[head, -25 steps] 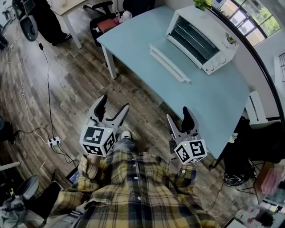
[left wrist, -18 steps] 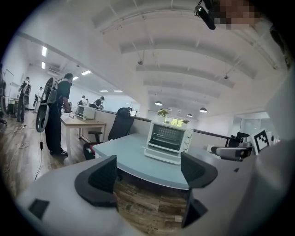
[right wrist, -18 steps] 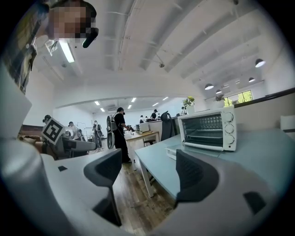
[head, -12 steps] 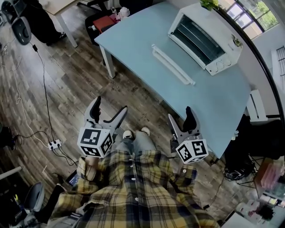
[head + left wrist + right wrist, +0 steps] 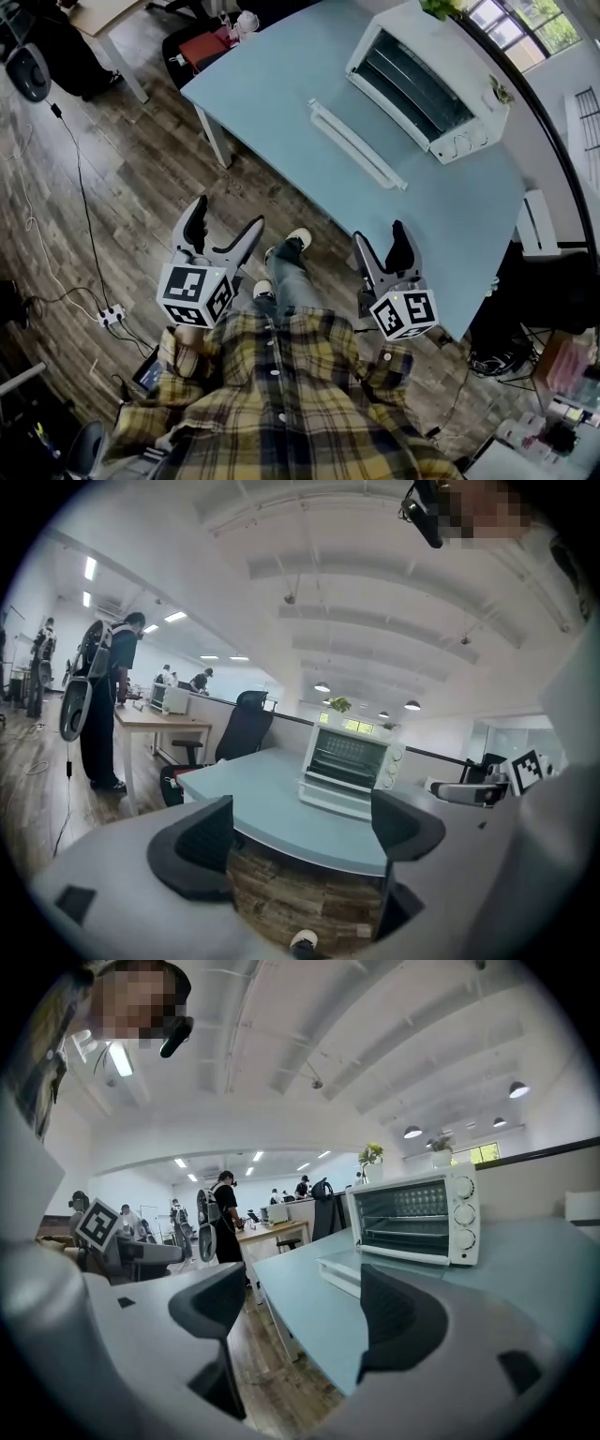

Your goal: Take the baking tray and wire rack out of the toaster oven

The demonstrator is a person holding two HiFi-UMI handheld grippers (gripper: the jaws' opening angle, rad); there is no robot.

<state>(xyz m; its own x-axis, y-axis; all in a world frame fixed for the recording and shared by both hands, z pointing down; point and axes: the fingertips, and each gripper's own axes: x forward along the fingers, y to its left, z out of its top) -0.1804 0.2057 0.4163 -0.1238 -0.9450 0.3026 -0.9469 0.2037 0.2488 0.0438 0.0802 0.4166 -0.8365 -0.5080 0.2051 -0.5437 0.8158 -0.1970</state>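
The white box-shaped toaster oven [image 5: 427,80] sits far right on the pale blue tabletop [image 5: 281,103]. Its long axis runs far-left to near-right, and its dropped door [image 5: 356,145] faces near left. The left hand-held gripper [image 5: 227,214] and right hand-held gripper [image 5: 380,234] hover by the near edge, jaws just opened wide, nothing between them.

Metal toaster oven [image 5: 427,84], matt table [image 5: 281,94], wood floor [image 5: 122,187]

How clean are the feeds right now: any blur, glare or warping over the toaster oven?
Head view: evenly lit and sharp, fisheye bowing the table edges; toaster oven crisp. Left gripper view: heavy wide-angle warp, black corners, oven small but clear. Right gripper view: same warp, bright ceiling lamps without glare on the oven, interior readable.
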